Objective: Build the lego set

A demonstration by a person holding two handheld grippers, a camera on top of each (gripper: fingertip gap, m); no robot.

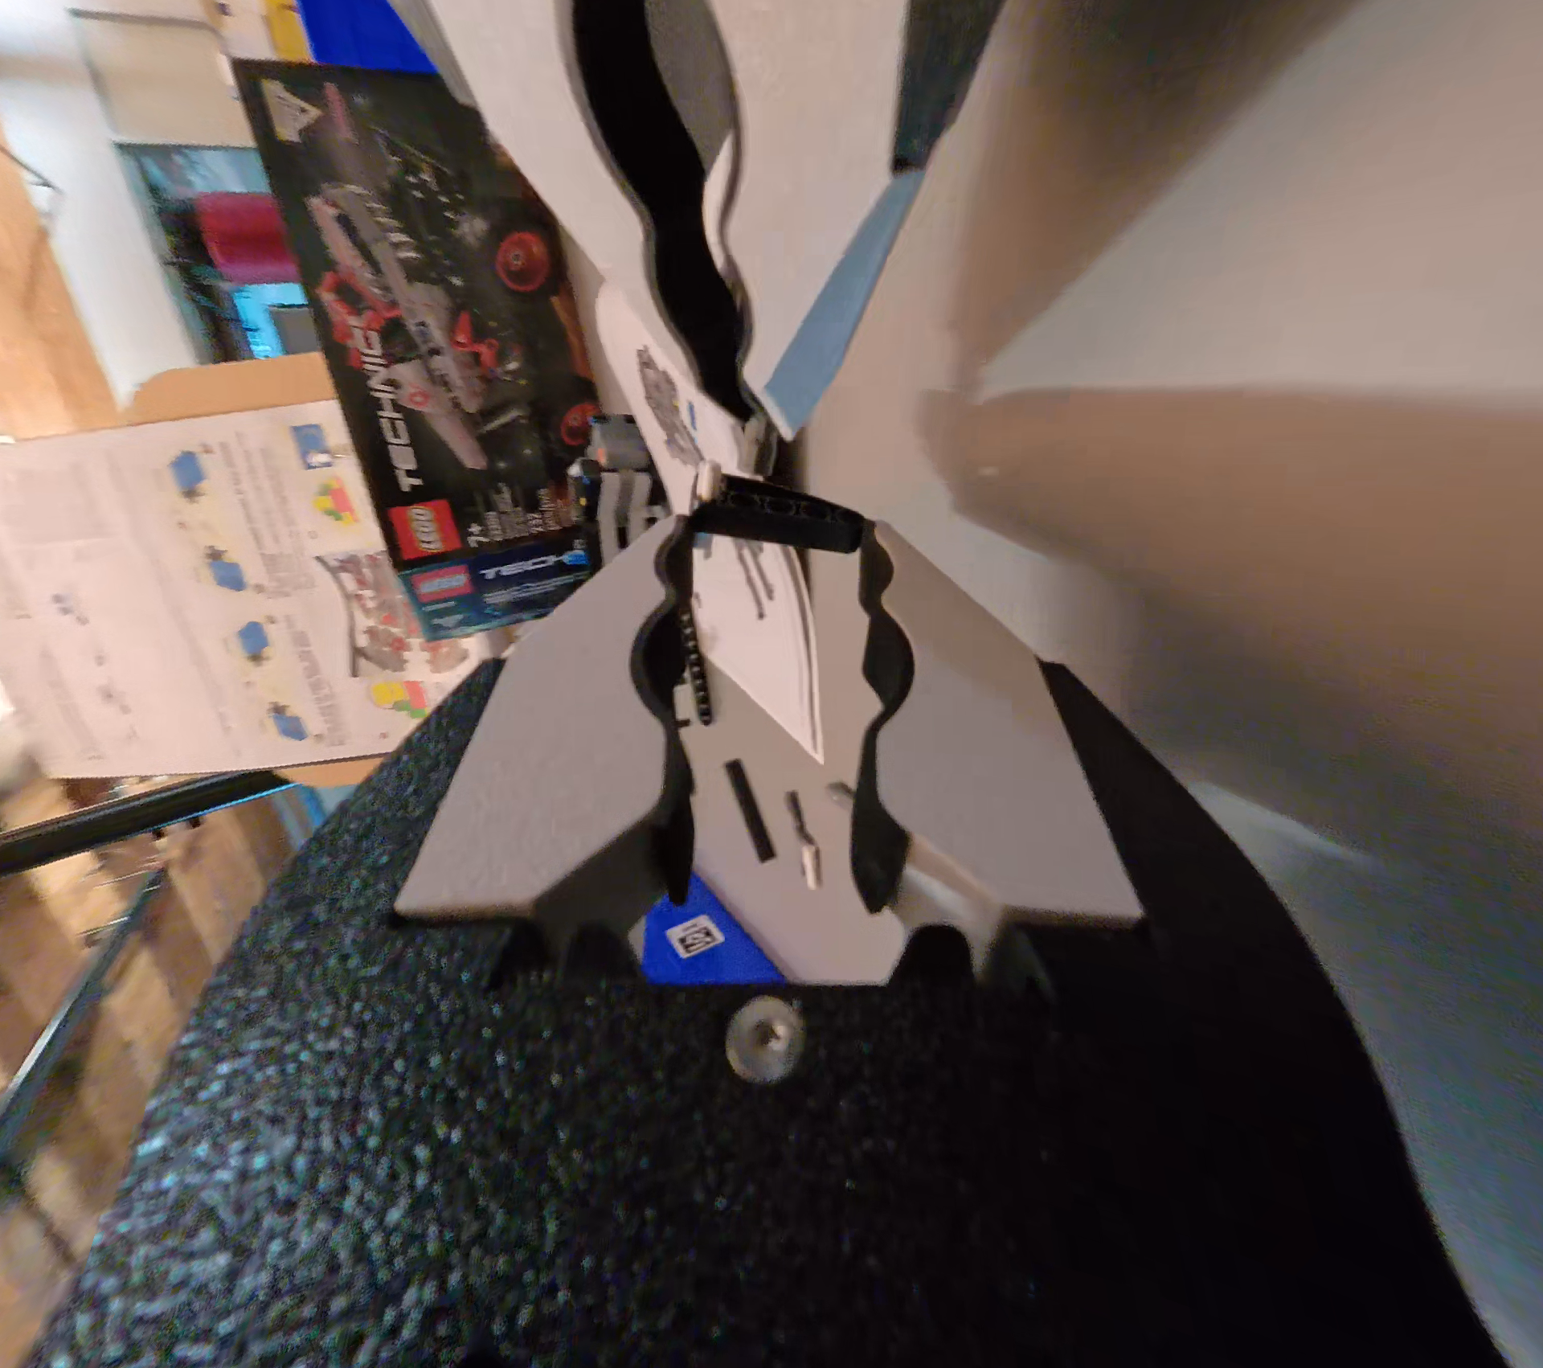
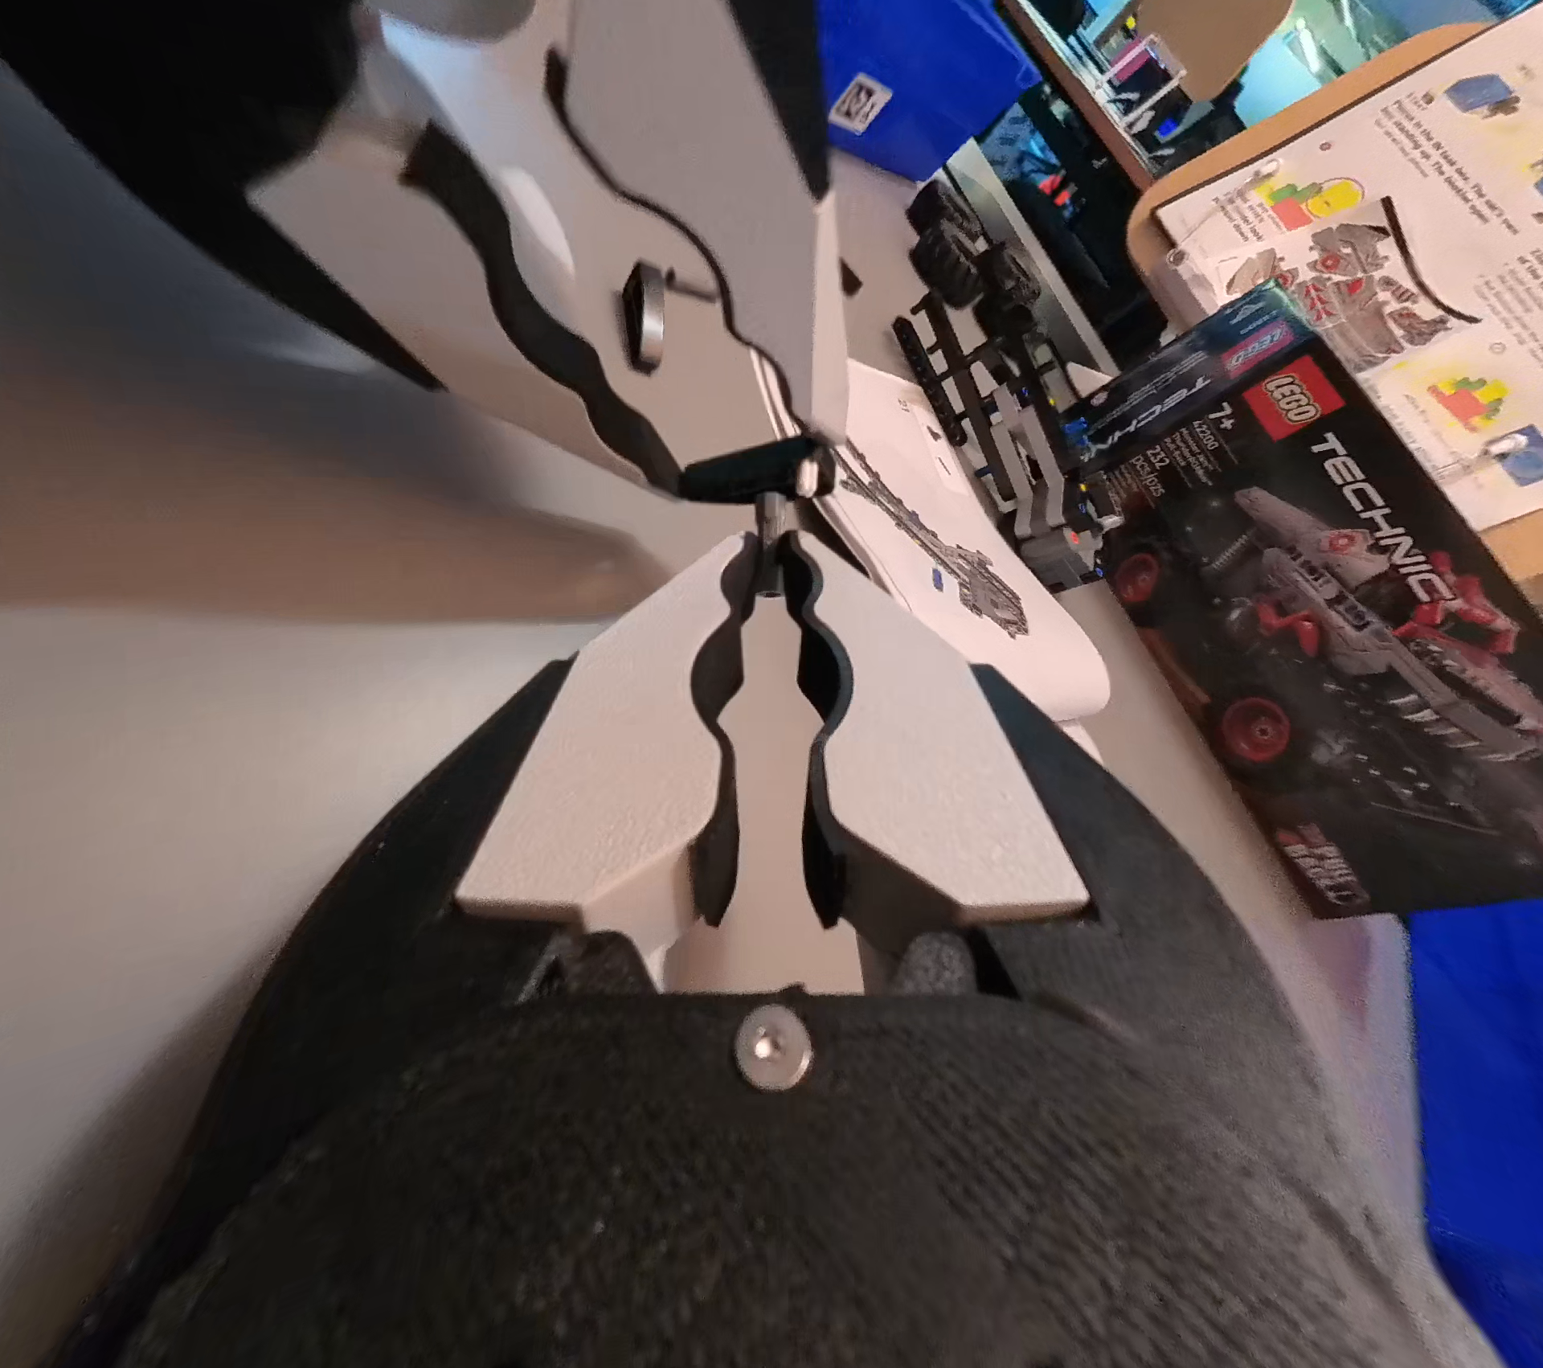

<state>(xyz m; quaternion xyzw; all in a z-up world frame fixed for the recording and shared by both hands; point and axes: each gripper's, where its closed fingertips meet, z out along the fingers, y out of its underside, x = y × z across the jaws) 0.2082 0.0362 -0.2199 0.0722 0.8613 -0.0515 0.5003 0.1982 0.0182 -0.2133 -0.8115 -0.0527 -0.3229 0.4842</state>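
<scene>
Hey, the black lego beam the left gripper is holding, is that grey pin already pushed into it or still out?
In, it seems. The grey pin, pinched by the right gripper, meets the black beam with no gap showing; how deep it sits cannot be told.

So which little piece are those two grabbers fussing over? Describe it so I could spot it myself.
Start at the dark set box standing on the white table, then look left, where the two grippers meet tip to tip. Across the left gripper tips lies a short black beam, and the right gripper pinches a thin grey pin meeting its underside. It alone is off the table.
</scene>
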